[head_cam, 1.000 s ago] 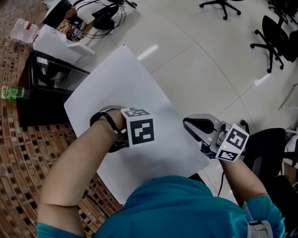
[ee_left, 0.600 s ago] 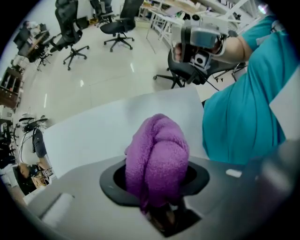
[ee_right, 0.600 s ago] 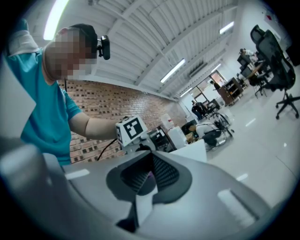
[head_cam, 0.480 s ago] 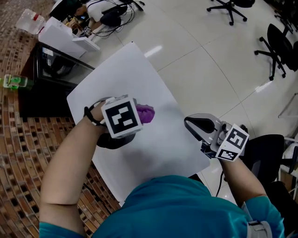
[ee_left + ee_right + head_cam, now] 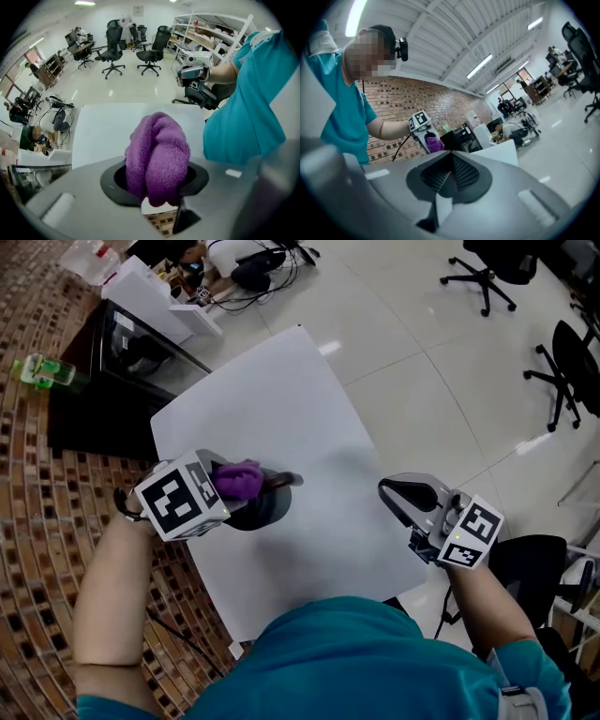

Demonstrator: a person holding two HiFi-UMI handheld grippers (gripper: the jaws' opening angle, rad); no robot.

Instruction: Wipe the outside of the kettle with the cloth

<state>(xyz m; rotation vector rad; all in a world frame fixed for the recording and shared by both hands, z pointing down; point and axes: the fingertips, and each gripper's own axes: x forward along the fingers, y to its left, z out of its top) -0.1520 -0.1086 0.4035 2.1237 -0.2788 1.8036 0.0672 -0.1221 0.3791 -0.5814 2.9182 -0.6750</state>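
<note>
Cloth [image 5: 236, 480] clamped in left hand-held gripper [image 5: 251, 489] juts rightward

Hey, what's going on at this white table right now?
A person stands over a white table with handheld tongs in each hand. The left tongs are shut on a bunched purple cloth, held just above a dark rounded object on the table. That object is probably the kettle, but it is mostly hidden. The right tongs are shut and empty, held near the table's right edge. I can't tell whether the cloth touches the object.
</note>
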